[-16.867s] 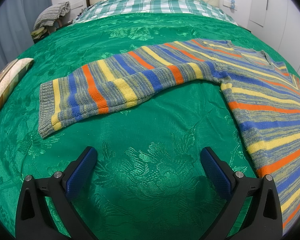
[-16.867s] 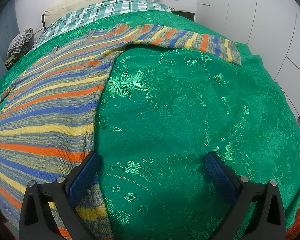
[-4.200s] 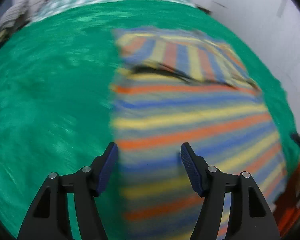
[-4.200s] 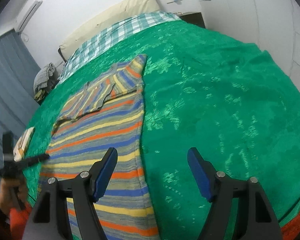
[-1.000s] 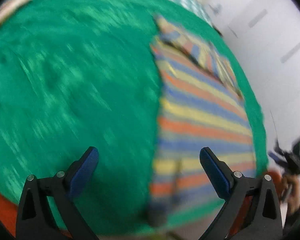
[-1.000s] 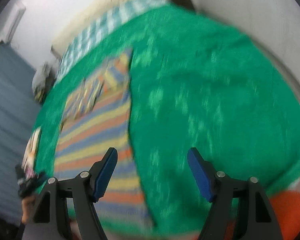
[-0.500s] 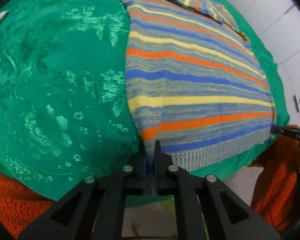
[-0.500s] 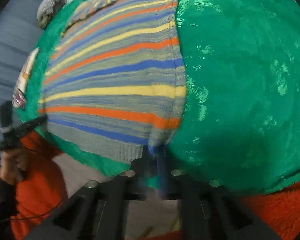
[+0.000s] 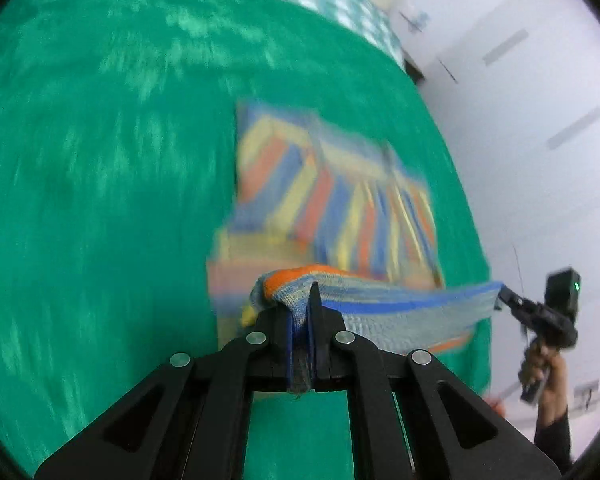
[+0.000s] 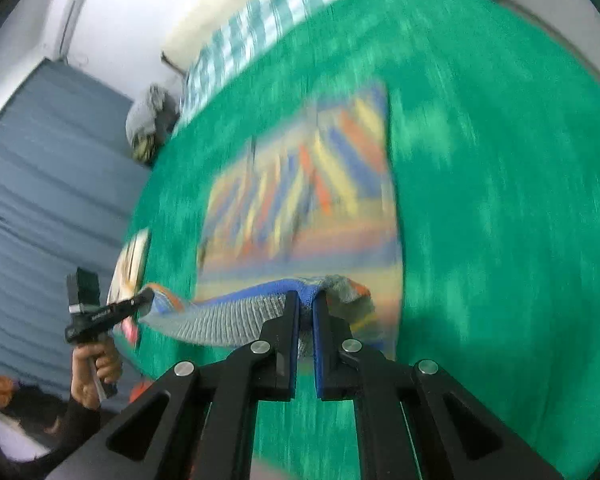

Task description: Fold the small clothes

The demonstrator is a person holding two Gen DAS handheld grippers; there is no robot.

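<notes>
A striped knit sweater in orange, blue, yellow and grey lies on the green bedspread, sleeves folded over its upper part. My left gripper is shut on the hem's left corner. My right gripper is shut on the hem's right corner; it also shows in the left wrist view. The hem hangs stretched between both grippers, lifted above the sweater's body. The left gripper shows in the right wrist view. Both views are blurred by motion.
A checked sheet and a cream pillow lie at the bed's head. A pile of grey cloth sits beside the bed near a blue curtain. A patterned cushion lies at the left bed edge. White cupboards stand on the right.
Both grippers have lifted the sweater's hem off the bed and carried it up over the body toward the collar. The views have swung up from the bed's edge.
</notes>
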